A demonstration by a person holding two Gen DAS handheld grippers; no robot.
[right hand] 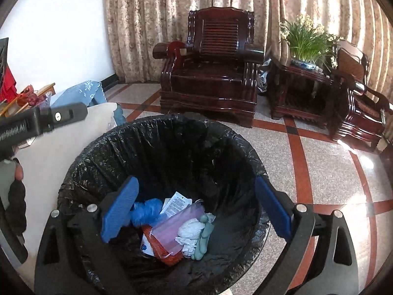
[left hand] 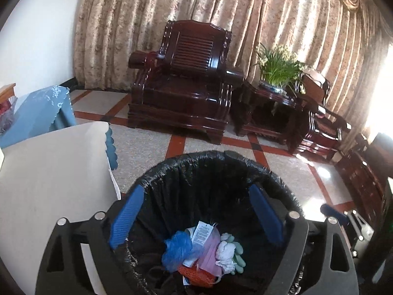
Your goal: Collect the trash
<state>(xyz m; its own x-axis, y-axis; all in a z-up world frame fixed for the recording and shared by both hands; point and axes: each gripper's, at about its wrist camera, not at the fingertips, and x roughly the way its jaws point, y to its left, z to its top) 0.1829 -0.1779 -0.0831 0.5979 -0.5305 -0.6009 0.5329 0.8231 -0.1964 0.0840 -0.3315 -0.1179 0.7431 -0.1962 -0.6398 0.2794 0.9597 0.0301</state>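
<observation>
Left tongs point(left hand: 196, 215): spread wide, empty, above the bin.
Right tongs point(right hand: 196, 209): spread wide, empty.
Bin point(right hand: 103, 152): black-lined, holding blue pouf point(right hand: 147, 210), pink mask point(right hand: 176, 228), crumpled tissue point(right hand: 190, 231).

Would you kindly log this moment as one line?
left gripper: open, empty | right gripper: open, empty | both over trash bin | trash inside

Lighting: daylight, strong, entering from the right through the curtains point(left hand: 245, 12), which glow in streaks. Glare: blown-out white patch at the right edge of the left wrist view; bright reflections on the polished floor point(right hand: 331, 172) and armchair point(left hand: 186, 78). Shadows: bin liner point(right hand: 172, 152) interior dark, detail lost in its folds. Distortion: heavy fisheye bending, black vignette at the corners. Focus: mild softness throughout, more smeared towards the rims.
</observation>
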